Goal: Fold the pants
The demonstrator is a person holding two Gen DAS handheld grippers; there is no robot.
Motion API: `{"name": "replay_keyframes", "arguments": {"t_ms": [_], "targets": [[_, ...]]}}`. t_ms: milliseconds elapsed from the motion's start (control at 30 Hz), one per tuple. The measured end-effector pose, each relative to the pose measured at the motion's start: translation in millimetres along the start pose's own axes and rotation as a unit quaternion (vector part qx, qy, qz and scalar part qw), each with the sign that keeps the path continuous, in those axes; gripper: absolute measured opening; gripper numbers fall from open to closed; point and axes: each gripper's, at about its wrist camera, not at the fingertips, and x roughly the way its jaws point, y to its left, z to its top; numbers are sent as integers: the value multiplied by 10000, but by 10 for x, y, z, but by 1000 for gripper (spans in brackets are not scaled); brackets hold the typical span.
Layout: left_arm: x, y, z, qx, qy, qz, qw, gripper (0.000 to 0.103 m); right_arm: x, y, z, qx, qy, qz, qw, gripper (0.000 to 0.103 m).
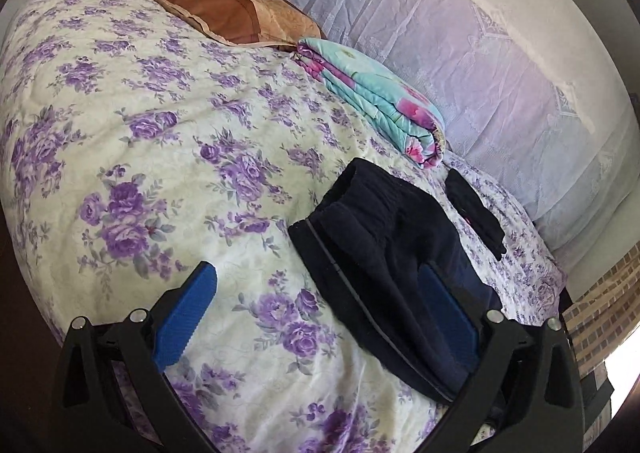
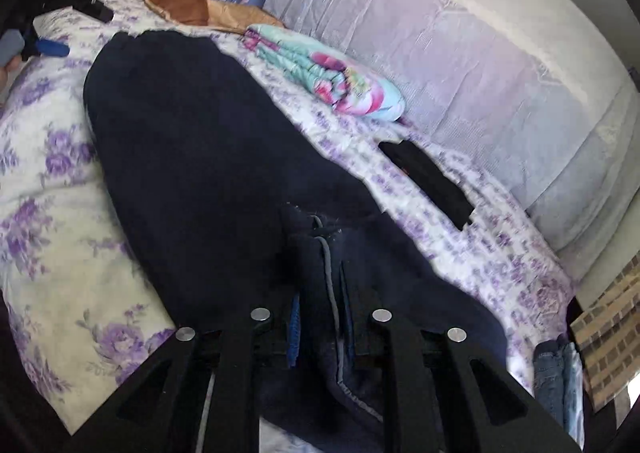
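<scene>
Dark navy pants (image 1: 372, 237) lie on a floral bedspread (image 1: 160, 133), waistband end toward the far side. My left gripper (image 1: 320, 293) is open, its blue fingers wide apart; the right finger (image 1: 448, 317) rests against the pants' near edge, the left finger (image 1: 184, 317) is over bare bedspread. In the right wrist view the pants (image 2: 192, 141) stretch away across the bed. My right gripper (image 2: 320, 317) is shut on a bunched fold of the pants with a grey-piped seam. The left gripper also shows in the right wrist view (image 2: 44, 47), at the far left.
A folded turquoise and pink quilt (image 1: 380, 101) and a brown pillow (image 1: 236, 13) lie at the back, against a large pale lilac bolster (image 1: 500, 73). A small black cloth (image 1: 476, 209) lies right of the pants. Folded jeans (image 2: 556, 377) and a brick-patterned surface (image 2: 612, 329) are at the right.
</scene>
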Motion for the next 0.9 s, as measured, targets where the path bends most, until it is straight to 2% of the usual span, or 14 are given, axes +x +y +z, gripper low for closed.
{"name": "replay_keyframes", "arguments": {"t_ms": [133,233,267,333,400,467,500,567,633,700,767,800,833,900], "targets": [[37,-24,-29,96,-35,79,9999,98,54,47,122,-17,-83,11,10000,16],[36,-39,-37,148,-45,100,9998,98,295,237,47,-343,571,393,9970,23],[24,-41,-40,156,-44,90,9998,98,234,239,39,-381,450,358,9976,27],[1,-46,-35,170,-20,46,9998,98,50,27,58,148,281,1020,9943,46],[-19,-47,-21,169,-6,9,9999,98,-190,-406,43,1161,1,1640,9796,51],[-80,-76,-9,123,-47,-80,9999,98,-332,-998,-87,2450,-77,2255,9429,55],[-133,-130,-9,132,-76,-212,9997,98,-327,-1313,-206,3120,-60,2494,9167,57],[-227,-352,-21,373,-35,-557,9977,98,-260,-1842,-499,4280,41,2625,8648,57],[-261,-745,-97,953,205,-866,9915,98,-165,-2196,-734,4950,133,2740,8245,59],[-220,-1274,-304,1679,632,-1262,9756,98,-71,-2392,-914,5303,184,2821,7993,59],[-133,-1807,-619,2371,1096,-1741,9495,98,77,-2493,-1002,5485,229,2981,7809,60],[-71,-2099,-823,2731,1298,-1961,9328,98,149,-2510,-1044,5624,254,3143,7644,60],[-7,-2326,-985,2965,1434,-2083,9209,98,194,-2466,-1119,5741,278,3255,7508,60],[140,-2666,-1271,3252,1672,-2208,9042,98,317,-2411,-1172,5931,313,3486,7251,60]]}}
